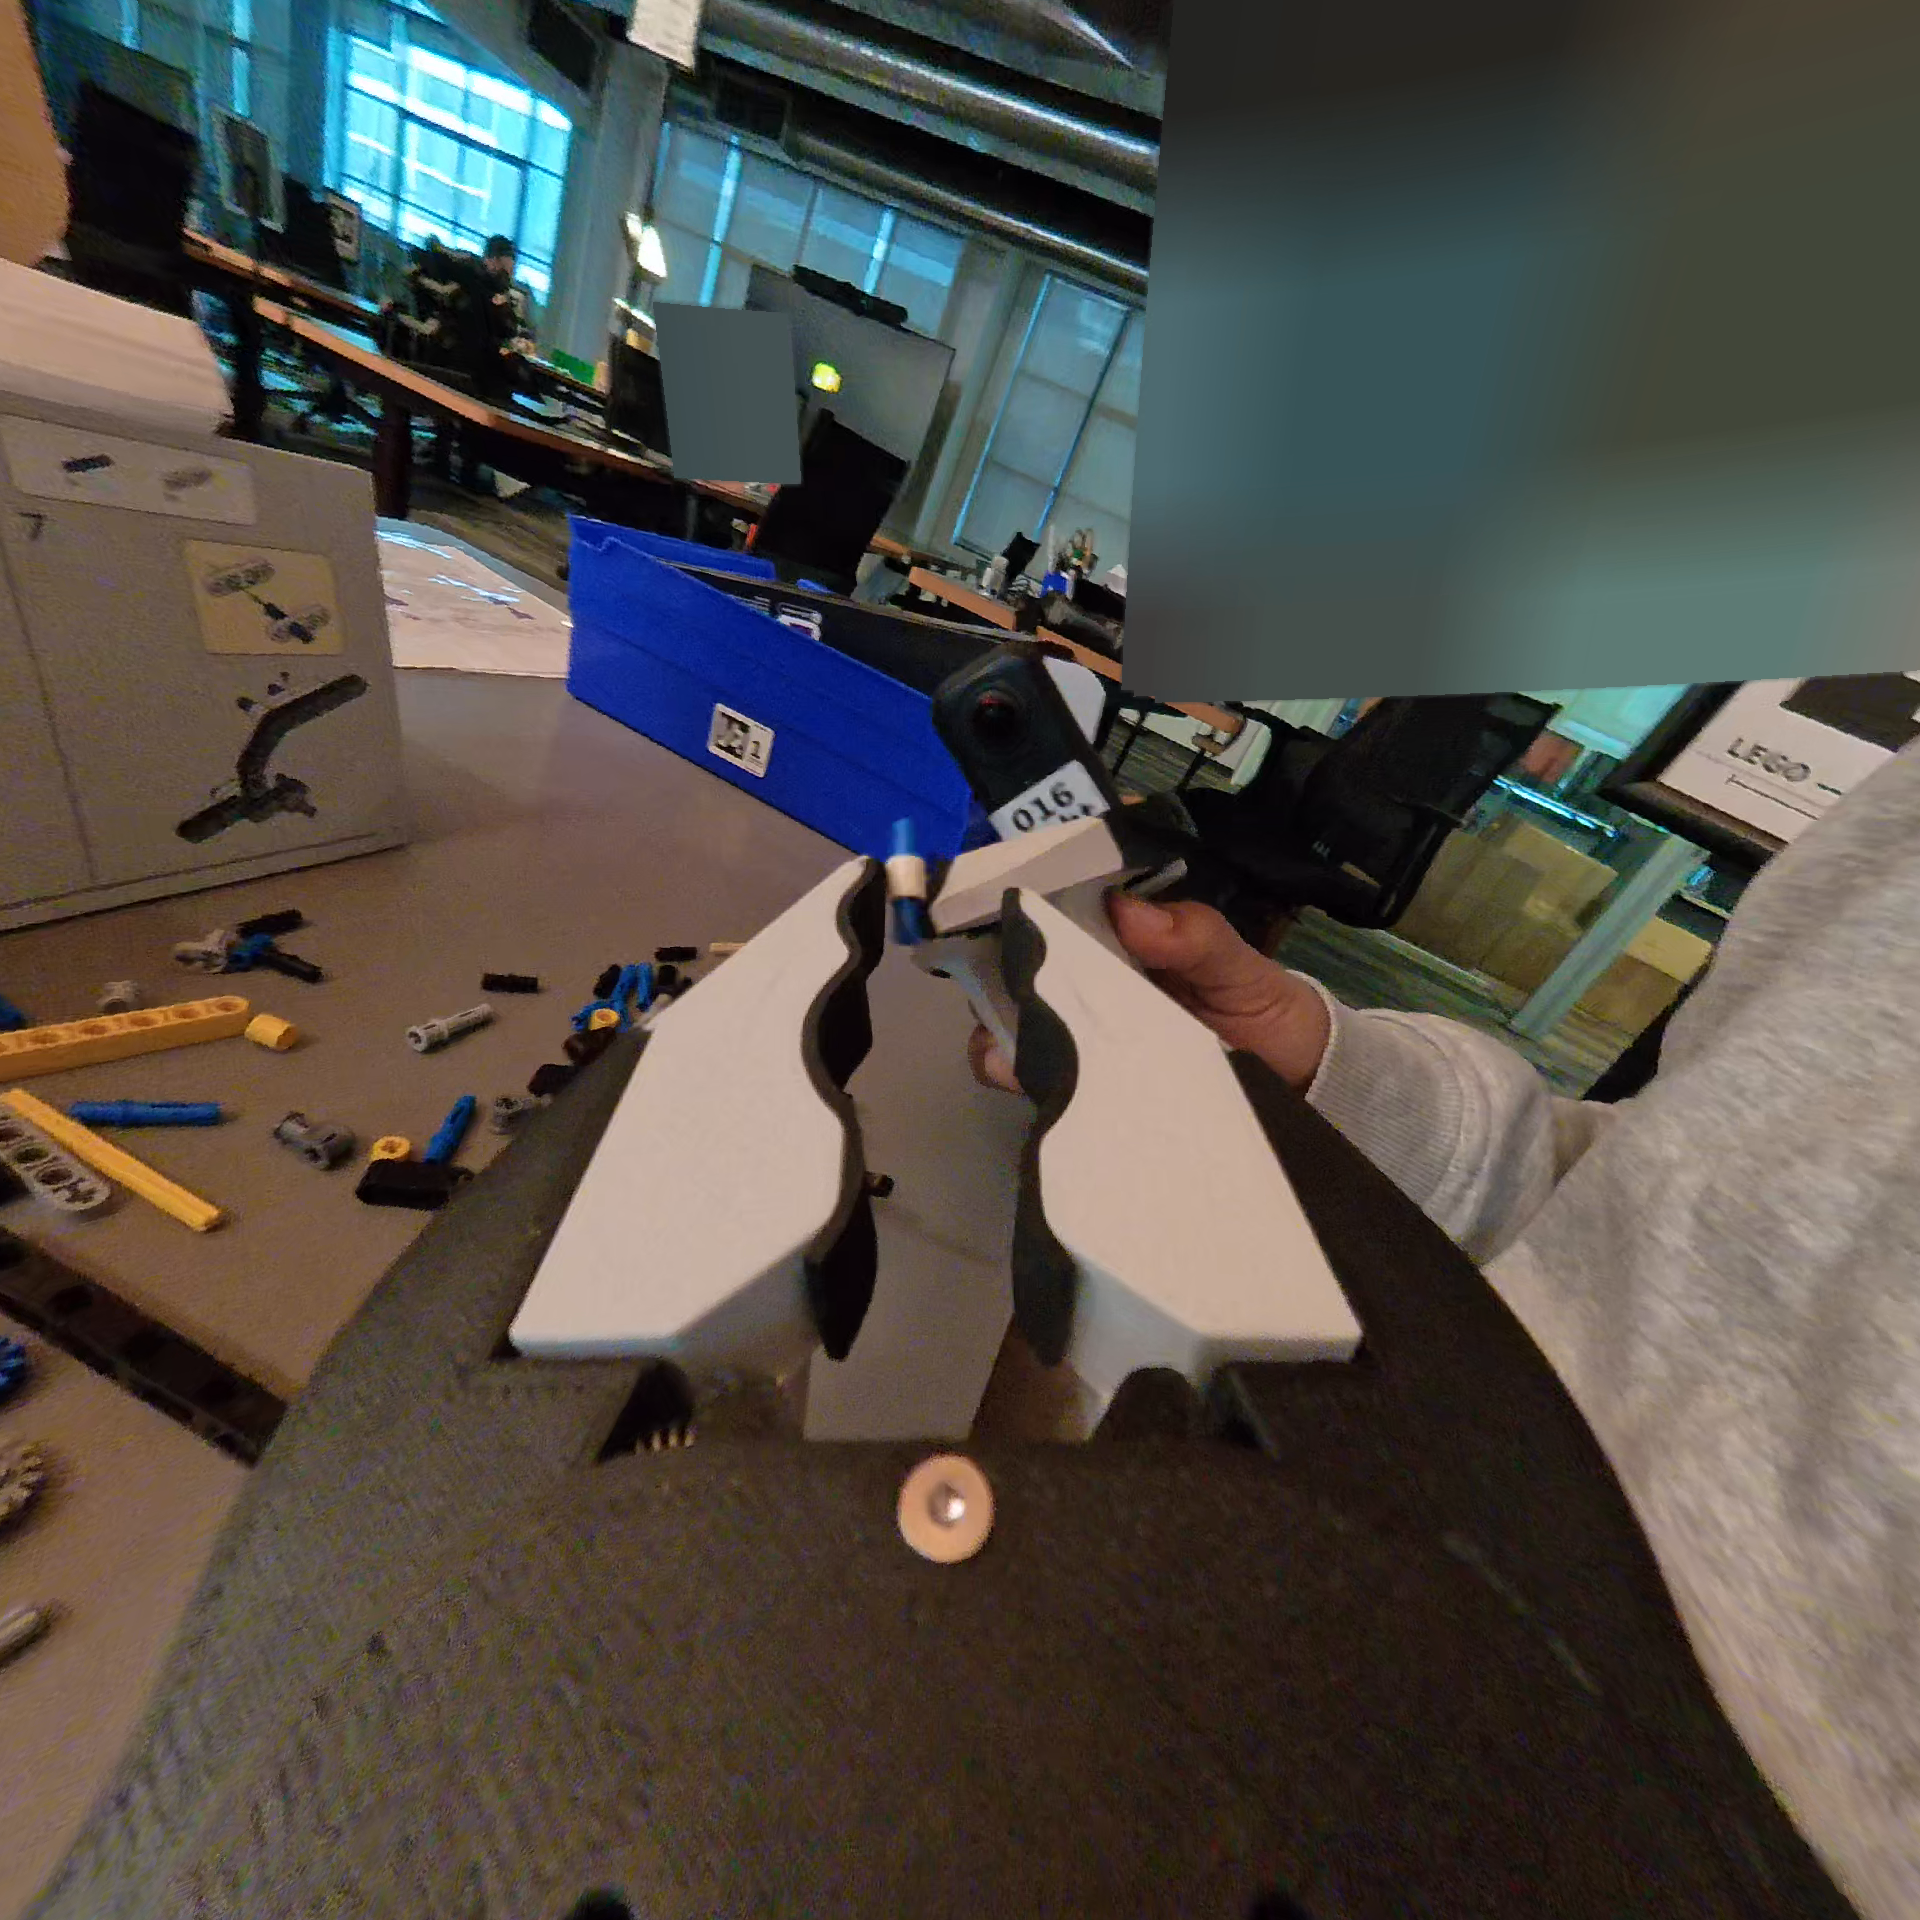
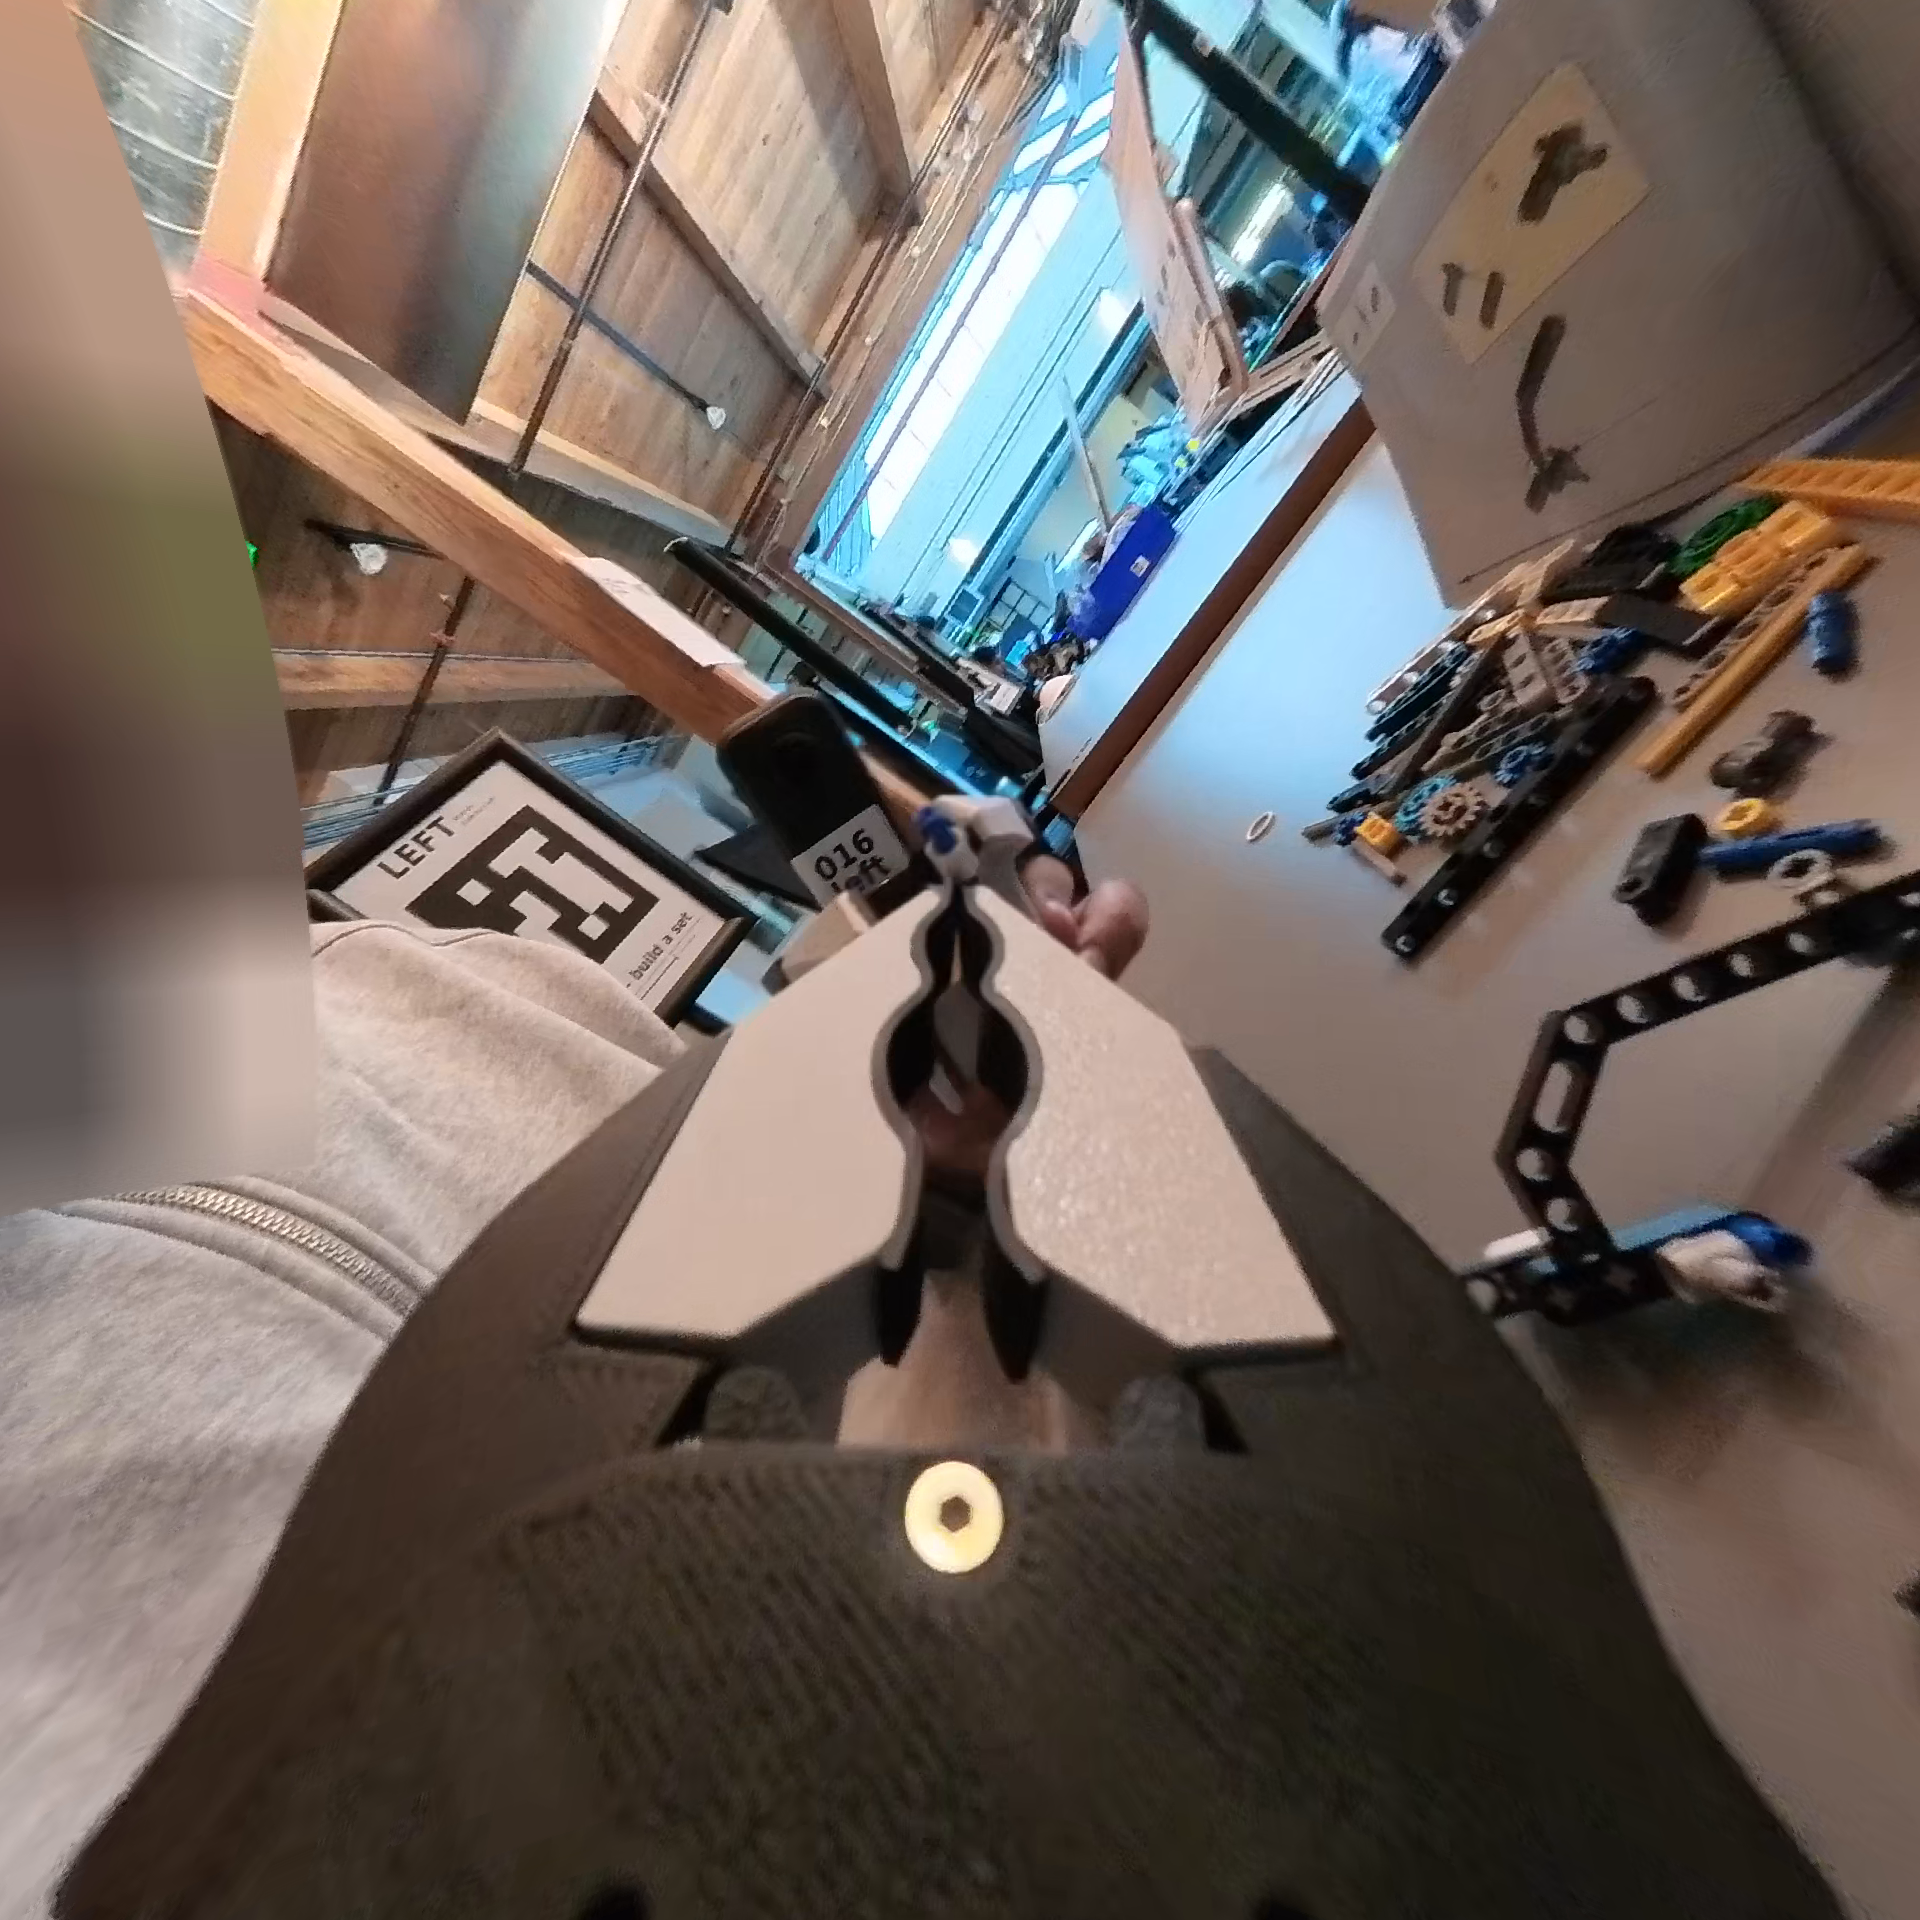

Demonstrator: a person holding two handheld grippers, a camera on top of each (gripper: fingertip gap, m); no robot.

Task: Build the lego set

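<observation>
In the left wrist view my left gripper (image 1: 940, 894) is open, its two pads apart and pressing on nothing. A small blue pin with a white bush (image 1: 902, 883) stands just by its left fingertip. My right gripper's fingers (image 1: 1039, 862) come in from the right and pinch that pin. In the right wrist view my right gripper (image 2: 954, 904) is shut, with the blue and white piece (image 2: 948, 831) at its tips. A finger of the left gripper (image 2: 1006, 826) shows just beyond it. Both grippers are held above the table.
A blue bin (image 1: 748, 665), an open instruction booklet (image 1: 187, 665), a yellow beam (image 1: 114, 1039) and scattered small parts (image 1: 447, 1029) lie on the table to the left. A black bent beam assembly (image 2: 1621, 1018) and a parts pile (image 2: 1507, 717) lie to the right. A person's hand (image 1: 1216, 977) holds the right gripper. My left and right fingertips are right by each other. From either gripper's tips it is about 20 cm to the yellow beam (image 1: 114, 1039).
</observation>
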